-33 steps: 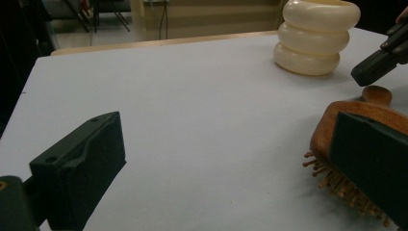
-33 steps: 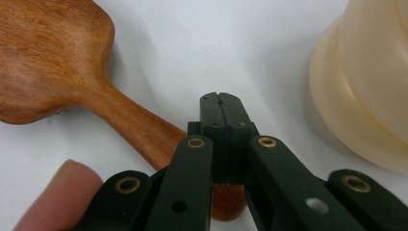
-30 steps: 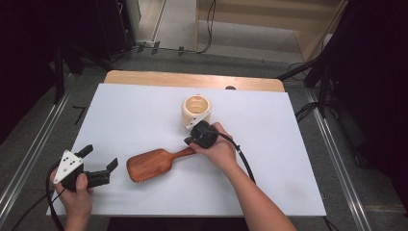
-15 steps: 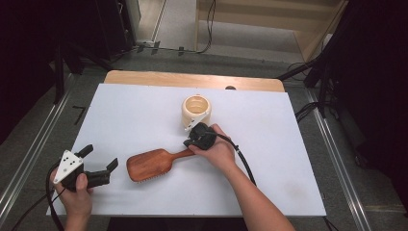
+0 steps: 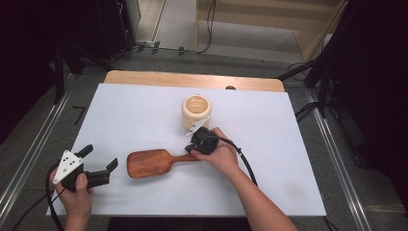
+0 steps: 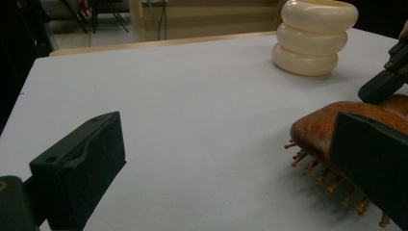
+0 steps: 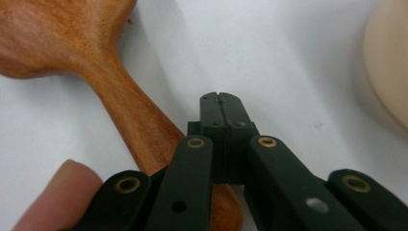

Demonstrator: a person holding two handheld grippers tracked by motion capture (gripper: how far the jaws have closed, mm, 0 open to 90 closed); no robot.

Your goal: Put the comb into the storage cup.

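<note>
A wooden paddle hairbrush (image 5: 149,163) lies bristles down in the middle of the white table, handle pointing right. My right gripper (image 5: 196,144) sits at the handle's end with its jaws shut tight against each other. In the right gripper view the shut tips (image 7: 221,103) rest just over the white top, and the brush handle (image 7: 130,115) runs beside and under them, not between them. My left gripper (image 5: 98,166) rests at the near left, open and empty. In the left gripper view the brush head (image 6: 337,125) is just past the right jaw of my left gripper (image 6: 226,168).
A cream ribbed cup (image 5: 196,110) stands upright just behind the right hand, also seen as the cup (image 6: 315,38) and the cup (image 7: 389,62). The white tabletop (image 5: 134,110) spreads wide around it, with a wooden strip (image 5: 192,79) along the far edge. Cables lie on the floor beyond.
The right hand has edged slightly toward the near side at the brush handle. The brush, the cup and the left gripper have stayed where they were.
</note>
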